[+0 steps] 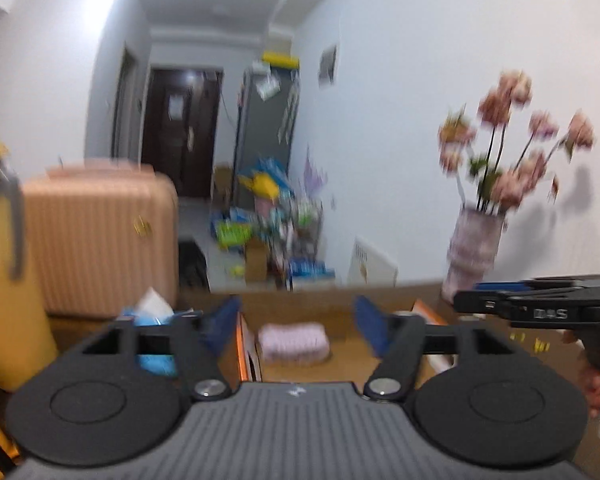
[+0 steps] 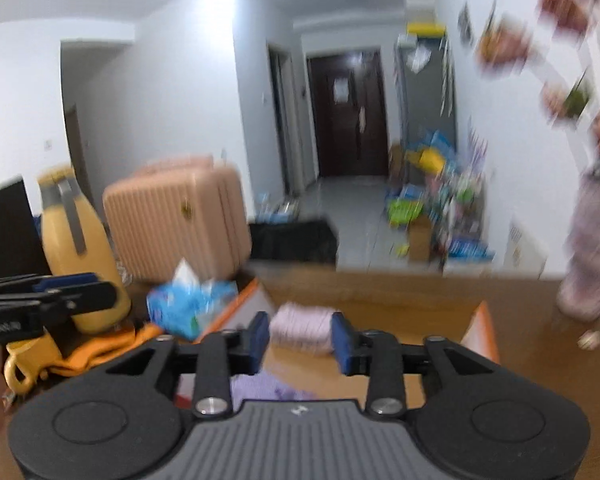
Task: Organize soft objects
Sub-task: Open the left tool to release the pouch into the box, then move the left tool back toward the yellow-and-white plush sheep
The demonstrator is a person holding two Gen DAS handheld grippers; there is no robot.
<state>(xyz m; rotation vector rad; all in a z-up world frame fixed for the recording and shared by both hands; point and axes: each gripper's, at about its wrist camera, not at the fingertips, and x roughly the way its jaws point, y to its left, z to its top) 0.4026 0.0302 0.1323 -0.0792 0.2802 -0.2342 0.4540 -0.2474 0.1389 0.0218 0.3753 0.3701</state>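
A folded pink towel [image 1: 293,341] is seen lying flat inside an open cardboard box [image 1: 332,308] on the wooden table [image 2: 540,380]. It is judged to have been set there as its sorted place, since the task is to put soft things in order and the box has its flaps turned outward to receive them. A second soft piece, a lilac cloth [image 2: 272,390], lies close under the right gripper [image 2: 300,338]; whether it is inside the box or only on its edge cannot be told.

The left gripper [image 1: 296,322] is held nearly level, pointing slightly down over the box. Its blue fingers [image 1: 224,316] are spread wide and nothing is between them; the towel is seen beyond them, untouched. The right gripper is held in the same low, slightly dipped pose, beside the left one. Its jaws stand half apart, and the towel appears in the gap, but it lies farther away and is not pinched.

Both pictures are blurred, so fine contact cannot be judged. Part of a hand [image 1: 598,384] on the right handle is visible. A tissue pack [image 2: 188,304], a yellow flask [image 2: 76,248], a suitcase [image 2: 176,216] and a vase [image 1: 474,248] with flowers stand around and are not part of the work.
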